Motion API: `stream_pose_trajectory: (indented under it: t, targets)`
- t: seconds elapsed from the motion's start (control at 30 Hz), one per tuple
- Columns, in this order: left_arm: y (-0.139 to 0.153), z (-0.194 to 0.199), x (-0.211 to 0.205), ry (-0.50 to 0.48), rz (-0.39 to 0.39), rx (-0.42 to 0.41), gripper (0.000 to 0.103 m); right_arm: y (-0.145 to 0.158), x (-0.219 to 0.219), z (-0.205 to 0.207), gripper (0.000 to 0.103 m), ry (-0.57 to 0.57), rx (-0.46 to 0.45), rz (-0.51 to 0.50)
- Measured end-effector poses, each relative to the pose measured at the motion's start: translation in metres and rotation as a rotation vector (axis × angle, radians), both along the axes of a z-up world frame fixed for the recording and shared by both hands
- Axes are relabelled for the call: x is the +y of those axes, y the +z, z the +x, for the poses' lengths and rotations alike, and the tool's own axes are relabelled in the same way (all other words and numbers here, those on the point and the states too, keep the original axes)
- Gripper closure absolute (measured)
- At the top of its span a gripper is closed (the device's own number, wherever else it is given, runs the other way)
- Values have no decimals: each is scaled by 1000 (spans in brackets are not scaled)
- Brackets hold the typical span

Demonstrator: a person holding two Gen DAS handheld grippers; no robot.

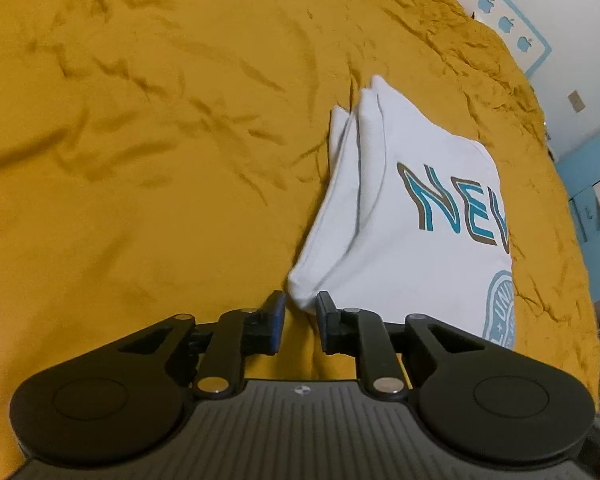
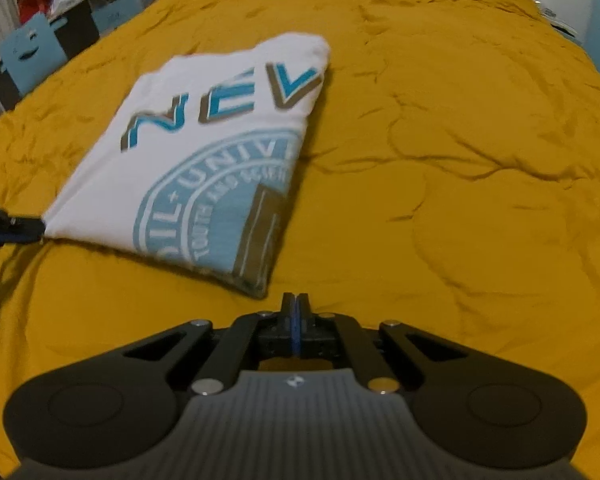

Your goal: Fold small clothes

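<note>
a folded white t-shirt (image 1: 412,216) lies flat on a mustard-yellow bedspread (image 1: 148,152), its printed side up: large blue and brown letters across it and a pale blue round seal below them.

in the left wrist view the left hand-held gripper (image 1: 300,318) sits at the near left corner of the shirt. its jaws are a little way apart, and the corner of the folded cloth pokes toward the gap, close to the right-hand finger; the pads do not look pressed on it, and bare bedspread shows between the fingers further back. the rest of the shirt spreads away to the far right of this hand-held gripper, with its stacked folded edges running along the left side.

in the right wrist view the right hand-held gripper (image 2: 295,306) is fully closed, its two pads pressed together with nothing between them. it hovers just beside the near right corner of the shirt (image 2: 204,152), which lies to its far left, apart from the fingertips. at the left edge of this view the tip of the other hand-held gripper (image 2: 18,226) meets the shirt's near left corner.

beyond the bed, a blue chair (image 2: 32,54) and a cluttered desk stand at the far left.
</note>
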State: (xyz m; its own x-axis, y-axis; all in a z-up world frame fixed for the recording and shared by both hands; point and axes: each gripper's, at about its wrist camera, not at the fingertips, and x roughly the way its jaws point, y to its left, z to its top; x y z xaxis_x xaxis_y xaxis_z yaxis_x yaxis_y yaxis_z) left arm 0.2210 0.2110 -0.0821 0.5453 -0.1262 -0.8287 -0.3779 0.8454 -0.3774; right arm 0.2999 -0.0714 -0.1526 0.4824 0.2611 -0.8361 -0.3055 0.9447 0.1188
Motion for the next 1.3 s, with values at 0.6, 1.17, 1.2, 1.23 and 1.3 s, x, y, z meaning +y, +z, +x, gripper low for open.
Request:
stream_pose_trajectory:
  t: [0.6, 1.17, 1.2, 1.23, 1.3]
  targets:
    - [22, 72, 18, 6, -149, -288, 25, 47, -19, 69, 59, -94, -145, 182]
    - [-70, 153, 55, -88, -352, -223, 12, -33, -31, 178, 45, -249, 87, 548]
    - [-73, 157, 57, -85, -376, -234, 12, -38, -30, 183, 45, -251, 97, 564]
    - [-75, 160, 59, -85, -398, -243, 12, -43, -29, 190, 45, -253, 108, 583]
    - [-81, 167, 61, -79, -442, -262, 16, -51, -29, 199, 46, -258, 125, 620]
